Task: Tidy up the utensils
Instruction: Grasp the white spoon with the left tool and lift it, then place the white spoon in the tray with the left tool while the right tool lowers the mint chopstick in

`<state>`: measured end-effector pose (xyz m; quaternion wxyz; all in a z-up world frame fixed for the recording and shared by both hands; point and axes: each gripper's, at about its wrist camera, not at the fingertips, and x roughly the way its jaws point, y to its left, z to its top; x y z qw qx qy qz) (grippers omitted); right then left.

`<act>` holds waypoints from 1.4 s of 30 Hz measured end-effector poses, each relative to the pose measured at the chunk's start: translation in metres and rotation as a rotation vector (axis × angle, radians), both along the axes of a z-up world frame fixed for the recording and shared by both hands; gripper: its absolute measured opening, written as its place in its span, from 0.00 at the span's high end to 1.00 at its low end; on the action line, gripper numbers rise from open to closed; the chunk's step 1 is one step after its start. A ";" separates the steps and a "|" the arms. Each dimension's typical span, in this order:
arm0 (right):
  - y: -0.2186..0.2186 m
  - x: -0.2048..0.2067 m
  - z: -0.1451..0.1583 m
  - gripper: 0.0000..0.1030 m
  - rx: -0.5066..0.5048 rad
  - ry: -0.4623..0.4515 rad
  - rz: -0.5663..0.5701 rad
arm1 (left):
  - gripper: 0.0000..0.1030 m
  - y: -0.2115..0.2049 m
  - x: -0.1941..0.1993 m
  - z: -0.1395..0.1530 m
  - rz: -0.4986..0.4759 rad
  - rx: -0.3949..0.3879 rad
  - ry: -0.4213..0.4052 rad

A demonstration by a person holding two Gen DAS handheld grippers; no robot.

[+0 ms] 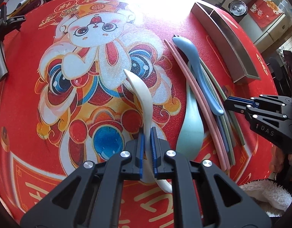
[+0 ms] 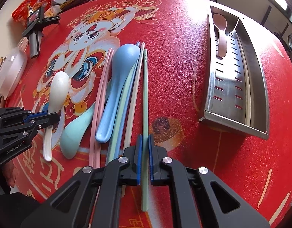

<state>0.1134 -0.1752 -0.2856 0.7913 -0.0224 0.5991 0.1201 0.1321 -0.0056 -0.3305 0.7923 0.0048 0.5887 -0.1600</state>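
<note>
Your left gripper (image 1: 147, 138) has its fingers (image 1: 139, 152) clamped on the handle of the white spoon (image 1: 144, 98), whose bowl points away toward 12 o'clock over the rabbit picture on the red surface (image 1: 184, 19). In your right wrist view that same spoon (image 2: 58, 89) lies at 9 o'clock, with the left gripper (image 2: 51, 116) coming in from the left edge to hold it by the handle. Your right gripper (image 2: 145, 148) has its fingers (image 2: 139, 157) clamped on a green chopstick (image 2: 145, 98), which runs straight away toward 12 o'clock on the surface (image 2: 184, 76) and passes back between the pads toward you. Just left of that chopstick lies the pile: a blue spoon (image 2: 117, 79) on top with its bowl at the far end, a teal spoon (image 2: 75, 129) partly under the others with its bowl at the near end, pink chopsticks (image 2: 100, 95) between the teal and blue spoons, and more pale and blue sticks under the blue spoon. The steel tray (image 2: 231, 95) sits at 2 o'clock, well apart from the pile, with two long compartments; a pink spoon (image 2: 221, 32) lies in the far end of the left compartment, bowl away from you. In the left wrist view the right gripper (image 1: 233, 102) reaches in from 3 o'clock at the near end of the pile.
</note>
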 end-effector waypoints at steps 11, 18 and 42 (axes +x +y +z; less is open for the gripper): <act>0.004 -0.004 0.000 0.94 -0.030 -0.013 0.016 | 0.89 0.004 -0.003 -0.001 0.018 -0.034 -0.030; -0.005 -0.004 0.000 0.94 0.033 0.019 -0.027 | 0.89 0.003 -0.006 0.001 0.015 -0.020 -0.031; -0.041 -0.007 0.042 0.94 0.183 -0.078 -0.170 | 0.89 0.009 0.012 0.073 -0.010 -0.125 -0.119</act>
